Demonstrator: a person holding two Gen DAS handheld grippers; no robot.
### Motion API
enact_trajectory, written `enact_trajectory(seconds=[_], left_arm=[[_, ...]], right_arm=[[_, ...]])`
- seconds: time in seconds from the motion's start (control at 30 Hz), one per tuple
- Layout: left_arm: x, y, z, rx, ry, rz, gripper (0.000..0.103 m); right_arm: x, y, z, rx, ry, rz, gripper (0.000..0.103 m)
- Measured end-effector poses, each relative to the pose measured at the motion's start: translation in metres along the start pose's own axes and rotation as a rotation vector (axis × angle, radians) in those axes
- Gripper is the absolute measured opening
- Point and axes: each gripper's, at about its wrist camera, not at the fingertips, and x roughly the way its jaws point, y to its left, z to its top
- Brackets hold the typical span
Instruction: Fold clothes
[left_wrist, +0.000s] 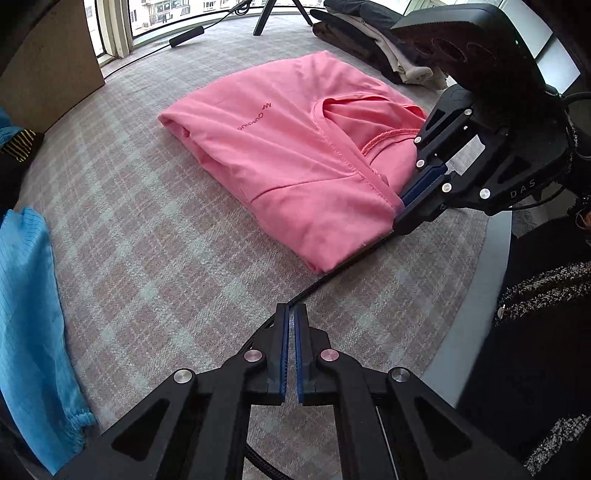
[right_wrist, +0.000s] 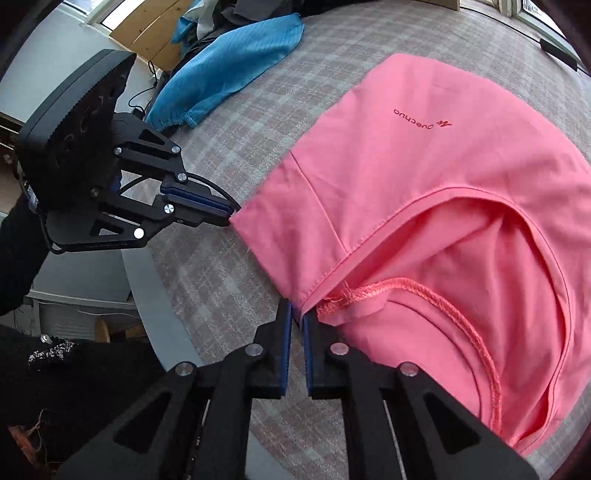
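Note:
A pink T-shirt (left_wrist: 295, 155) lies folded on the plaid tablecloth, its collar and logo up; it also fills the right wrist view (right_wrist: 424, 206). My left gripper (left_wrist: 294, 314) is shut and empty, on the cloth just short of the shirt's near corner; the right wrist view shows its tips (right_wrist: 231, 214) right at that corner. My right gripper (right_wrist: 296, 314) has its jaws nearly closed at the shirt's folded edge by the collar; the left wrist view shows it (left_wrist: 399, 210) against that edge. Whether fabric is pinched is not clear.
A blue garment (left_wrist: 33, 325) lies at the table's left edge, also in the right wrist view (right_wrist: 229, 66). Dark and beige folded clothes (left_wrist: 373, 40) are piled at the far side. A black cable (left_wrist: 332, 275) runs over the cloth. The table rim (left_wrist: 476, 302) is near right.

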Motion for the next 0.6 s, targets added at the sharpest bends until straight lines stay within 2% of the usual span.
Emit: enact_trajectory(seconds=[0.03,0.1,0.17,0.2,0.27,0.37,0.4,0.5,0.6], left_arm=[[-0.007,0.001,0.005,-0.011,-0.013,0.008,0.003],[-0.022,0.002,0.017,-0.028,-0.049,0.019,0.006],[-0.031,-0.006,0.036,-0.011,-0.098,0.006,0.011],[-0.035,-0.012,0.047,0.004,-0.123,0.003,0.015],[-0.028,-0.025,0.066,0.046,-0.13,-0.047,0.022],[-0.008,-0.047,0.093,0.115,-0.094,-0.092,0.021],[-0.002,-0.054,0.097,0.133,-0.083,-0.099,0.021],[0.015,-0.078,0.111,0.204,-0.043,-0.13,0.022],[0.039,-0.092,0.126,0.269,0.0,-0.092,0.023]], right_arm=[[-0.011,0.0,-0.002,0.006,-0.026,0.015,0.017],[-0.033,-0.001,-0.007,0.021,-0.08,0.043,0.024],[-0.062,-0.007,-0.016,0.052,-0.166,0.081,0.024],[-0.077,-0.013,-0.021,0.073,-0.215,0.077,0.024],[-0.104,-0.032,-0.04,0.126,-0.283,-0.003,0.025],[-0.121,-0.062,-0.075,0.192,-0.282,-0.231,0.028],[-0.122,-0.077,-0.087,0.238,-0.272,-0.274,0.033],[-0.12,-0.108,-0.116,0.328,-0.256,-0.29,0.035],[-0.114,-0.134,-0.132,0.446,-0.301,-0.199,0.038]])
